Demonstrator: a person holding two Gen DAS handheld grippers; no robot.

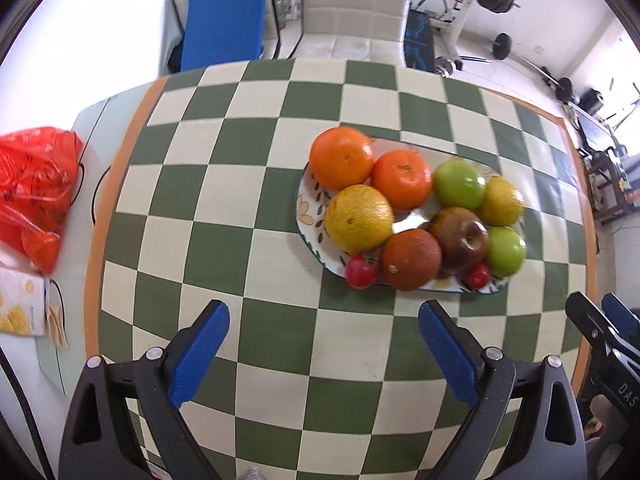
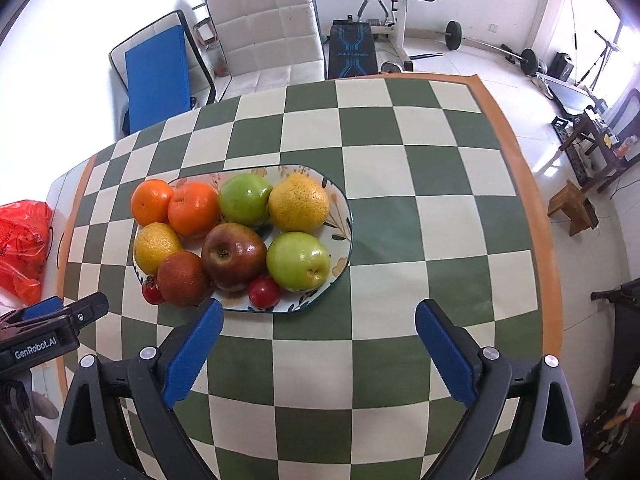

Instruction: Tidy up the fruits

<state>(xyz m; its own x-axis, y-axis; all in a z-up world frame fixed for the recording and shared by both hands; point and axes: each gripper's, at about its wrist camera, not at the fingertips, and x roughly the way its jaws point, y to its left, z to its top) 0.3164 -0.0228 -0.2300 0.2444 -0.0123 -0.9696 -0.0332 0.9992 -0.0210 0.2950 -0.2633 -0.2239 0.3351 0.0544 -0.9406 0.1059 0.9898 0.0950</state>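
Note:
A floral plate [image 1: 309, 216] [image 2: 340, 236] on the green-and-cream checked table holds all the fruit: two oranges [image 1: 342, 158] [image 2: 152, 202], two yellow citrus [image 1: 359, 219] [image 2: 298, 202], two green apples [image 1: 459, 185] [image 2: 298, 261], a red-brown apple [image 1: 460, 240] [image 2: 233, 256], a dark brown round fruit [image 1: 411, 259] [image 2: 182, 279] and two small red fruits [image 1: 361, 272] [image 2: 264, 292]. My left gripper [image 1: 324, 344] is open and empty, in front of the plate. My right gripper [image 2: 319, 344] is open and empty, near the plate's front edge.
A red plastic bag [image 1: 34, 188] [image 2: 22, 240] and a yellow-printed box [image 1: 22, 306] lie off the table's left side. Two white chairs [image 2: 266, 28] stand behind the table; one carries a blue pad [image 2: 156, 76]. Gym equipment fills the room behind. The other gripper shows at each view's edge [image 1: 604, 340] [image 2: 48, 320].

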